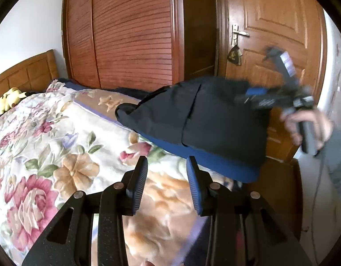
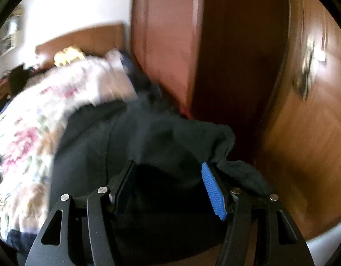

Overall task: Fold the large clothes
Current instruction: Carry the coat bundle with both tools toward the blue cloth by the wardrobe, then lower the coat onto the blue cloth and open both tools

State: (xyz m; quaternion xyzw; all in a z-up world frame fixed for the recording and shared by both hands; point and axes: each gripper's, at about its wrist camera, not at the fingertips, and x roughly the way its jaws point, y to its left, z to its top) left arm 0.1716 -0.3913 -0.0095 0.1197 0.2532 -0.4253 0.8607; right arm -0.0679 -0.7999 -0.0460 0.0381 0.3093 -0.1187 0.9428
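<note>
**Dark garment lifted over a floral bed**

A bed covered by a plush floral blanket fills the lower left of the left wrist view, with pink, peach and lilac blossoms on cream pile. At 10 o'clock stands a panelled wooden headboard with a yellow plush toy in front of it. Behind the bed, at 12 o'clock, rises a reddish louvred wardrobe; at 1 o'clock is a panelled wooden door with a metal lever handle and a small dark pouch hanging from it.

The dark navy garment, smooth fabric with a brighter blue band along its lower edge, hangs above the blanket at the picture's centre, lifted at its right end by the right gripper, which is blurred; a hand grasps its handle at 3 o'clock.

The left gripper sits at 6 o'clock with its ribbed pads apart and nothing between them.

In the right wrist view the right gripper has the garment bunched between its fingers; the cloth hides the gap, so I cannot tell whether they clamp it. That view is heavily smeared, the blanket and door barely legible.
</note>
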